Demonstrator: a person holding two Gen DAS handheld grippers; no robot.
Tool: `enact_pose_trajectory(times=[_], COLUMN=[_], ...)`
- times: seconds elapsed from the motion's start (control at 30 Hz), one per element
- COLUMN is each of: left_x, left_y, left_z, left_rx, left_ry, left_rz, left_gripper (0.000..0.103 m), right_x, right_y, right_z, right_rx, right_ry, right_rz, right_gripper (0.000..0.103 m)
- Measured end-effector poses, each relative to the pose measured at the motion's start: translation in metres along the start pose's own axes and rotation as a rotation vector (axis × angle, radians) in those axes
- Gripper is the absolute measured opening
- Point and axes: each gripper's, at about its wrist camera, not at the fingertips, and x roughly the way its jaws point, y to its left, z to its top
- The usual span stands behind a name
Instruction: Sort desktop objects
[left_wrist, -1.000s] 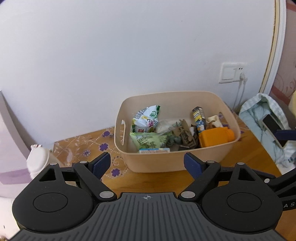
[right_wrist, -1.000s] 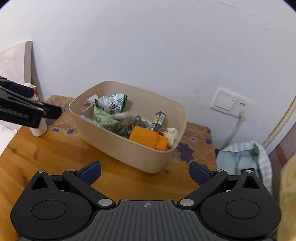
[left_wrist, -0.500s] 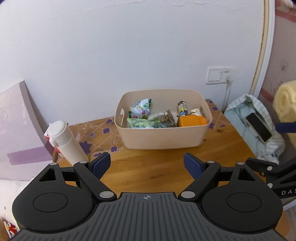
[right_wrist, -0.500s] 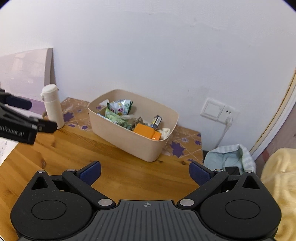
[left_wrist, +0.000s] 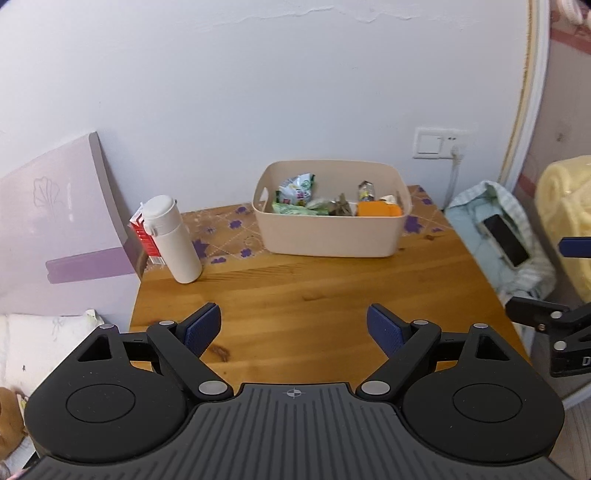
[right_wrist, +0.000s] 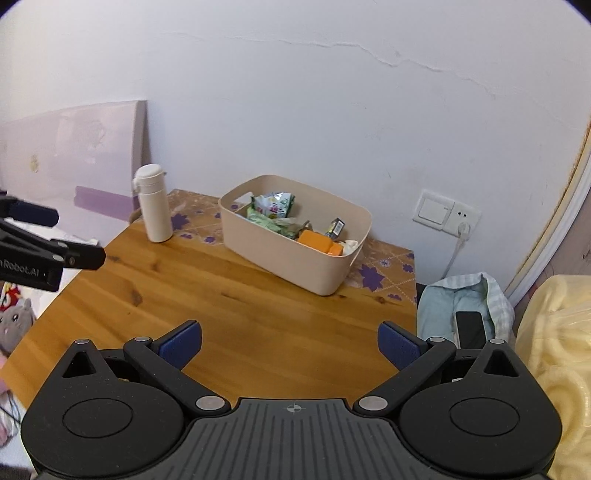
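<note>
Both tools are hanging over the near edge of the wooden table (left_wrist: 314, 295), well apart from the work. The left gripper (left_wrist: 294, 326) is standing wide open with nothing between its blue pads; the right gripper (right_wrist: 290, 345) is likewise gaping and empty. The beige bin (left_wrist: 332, 236) is sitting at the far side against the wall, holding green snack packets (left_wrist: 295, 190), an orange box (left_wrist: 376, 209) and other small items too jumbled to name. A white bottle (left_wrist: 168, 240) is standing upright to the bin's left, in front of a red carton (left_wrist: 146, 236). The sorting is appearing complete, the bare tabletop carrying no loose item. Good practice here: withdrawing level and slowly, keeping jaws clear of the bottle, which looks tall and easily toppled.
</note>
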Motion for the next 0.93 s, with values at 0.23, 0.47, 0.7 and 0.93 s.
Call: enact_pose_trajectory(times=[0.23, 0.47, 0.7, 0.93], left_x=[-0.052, -0.084, -0.097, -0.098], left_y=[-0.003, -0.005, -0.009, -0.011], left_z=[-0.014, -0.033, -0.048, -0.047], left_rx=[0.026, 0.024, 0.039, 0.016], left_ry=[-0.021, 0.009, 0.047, 0.05], left_rz=[-0.043, -0.102, -0.127, -0.151], left_gripper=[0.088, 0.088, 0.088, 0.088], right_x=[-0.039, -0.067, -0.074, -0.072], right_y=[0.011, 0.011, 0.007, -0.002], right_z=[-0.01, -0.021, -0.033, -0.033], right_rx=[-0.024, 0.035, 0.077, 0.101], right_ry=[-0.015, -0.017, 0.011, 0.013], right_rz=[0.02, 0.028, 0.004, -0.029], right_gripper=[0.103, 0.103, 0.103, 0.103])
